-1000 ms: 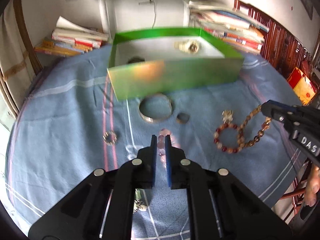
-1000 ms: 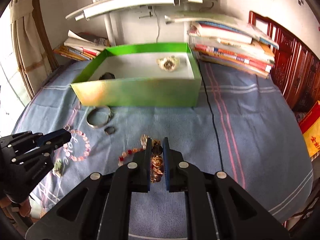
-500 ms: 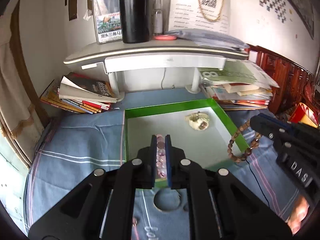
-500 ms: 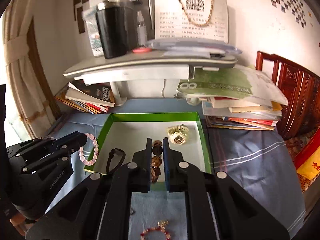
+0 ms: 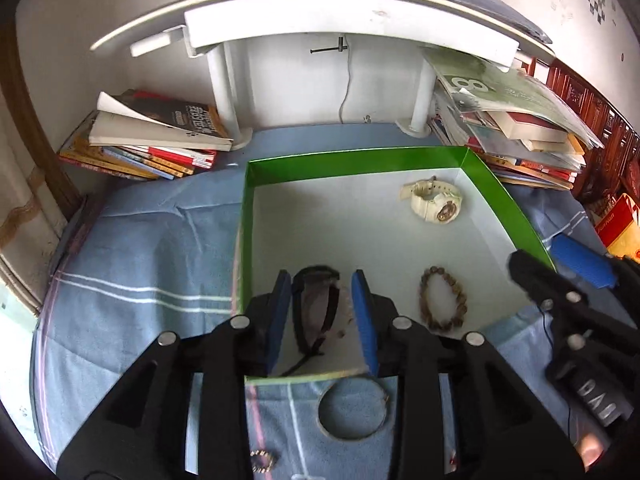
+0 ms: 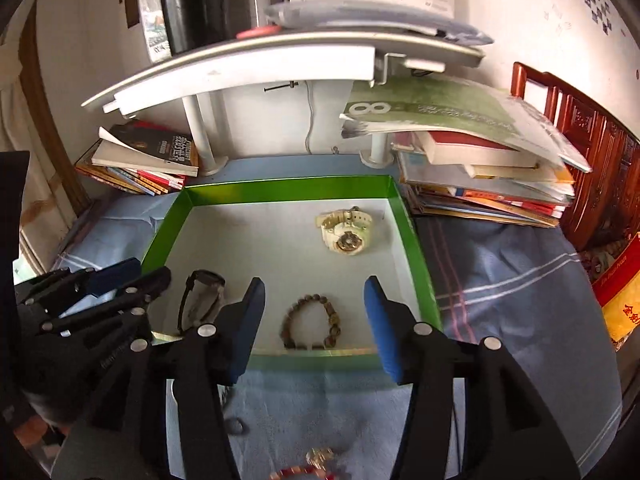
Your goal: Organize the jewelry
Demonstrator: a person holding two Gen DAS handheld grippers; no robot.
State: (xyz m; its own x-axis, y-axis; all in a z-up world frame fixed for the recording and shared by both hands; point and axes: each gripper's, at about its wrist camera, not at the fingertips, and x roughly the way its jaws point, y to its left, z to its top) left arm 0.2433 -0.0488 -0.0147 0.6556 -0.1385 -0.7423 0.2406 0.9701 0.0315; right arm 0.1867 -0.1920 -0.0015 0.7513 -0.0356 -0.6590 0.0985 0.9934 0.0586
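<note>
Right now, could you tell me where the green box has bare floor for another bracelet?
The green box is free across its left and middle floor, between the far wall and the cream watch. The near edge is crowded: black watch and brown bead bracelet.

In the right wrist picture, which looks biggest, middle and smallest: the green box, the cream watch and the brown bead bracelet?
1. Green cardboard box: biggest by far; it holds both others.
2 and 3. Cream plastic watch and brown wooden bead bracelet: they look about alike. The bracelet lies nearer the camera, so I won't rank them.
</note>
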